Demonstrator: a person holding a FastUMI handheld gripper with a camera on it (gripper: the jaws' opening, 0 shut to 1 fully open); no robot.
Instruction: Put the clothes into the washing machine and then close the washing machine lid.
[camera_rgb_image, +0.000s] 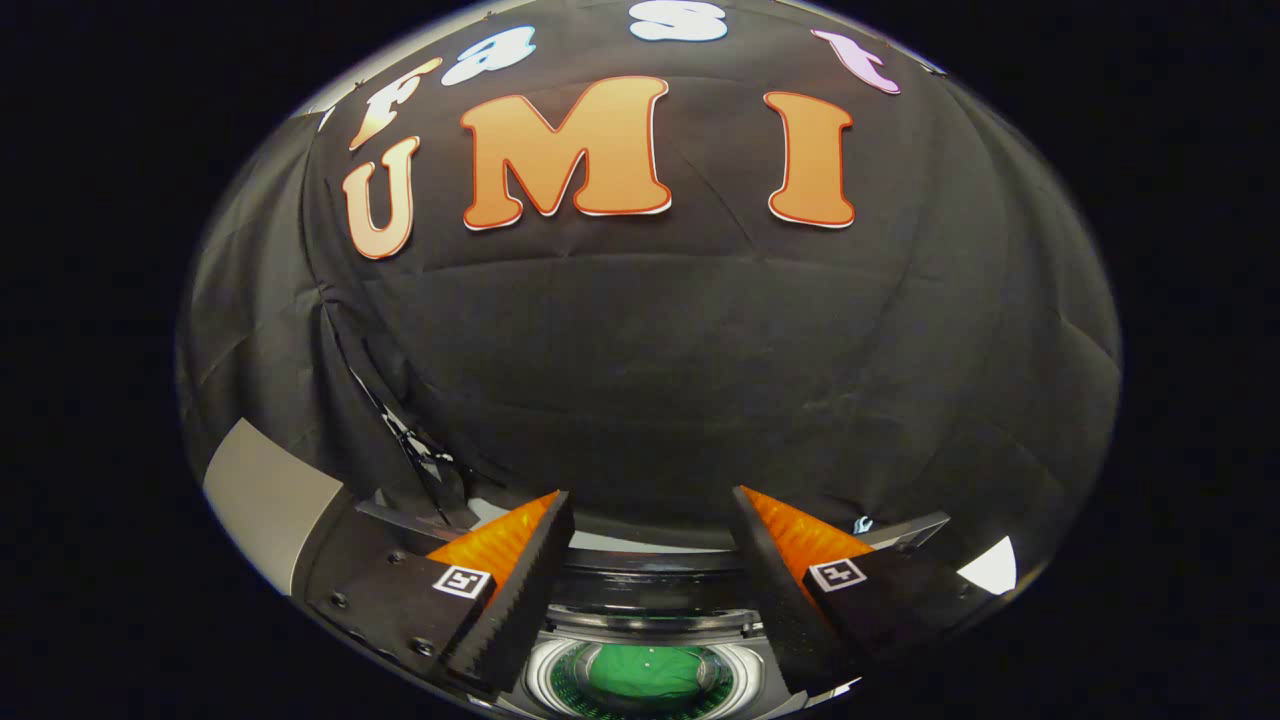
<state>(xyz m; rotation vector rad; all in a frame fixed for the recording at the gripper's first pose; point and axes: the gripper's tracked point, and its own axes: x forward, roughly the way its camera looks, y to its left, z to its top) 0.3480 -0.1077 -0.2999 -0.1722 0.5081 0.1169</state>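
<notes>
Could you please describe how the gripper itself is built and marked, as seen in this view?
The gripper has two wedge-shaped fingers with saw-toothed inner edges and ribbed side faces. Each sits on a dark plate with visible screws and carries a small square black-and-white marker tag. The fingers stand apart, gripping nothing.

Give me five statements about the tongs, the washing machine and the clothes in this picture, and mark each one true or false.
1. The tongs are open, with nothing between the fingers. True.
2. A green cloth lies inside the washing machine drum. True.
3. The tongs are clamped on the green cloth. False: the cloth lies in the drum, apart from the fingers, which hold nothing.
4. The washing machine's lid is shut over the drum. False: the drum opening is uncovered, and the cloth shows inside it.
5. The booth wall of black cloth stands beyond the fingers. True.
</notes>
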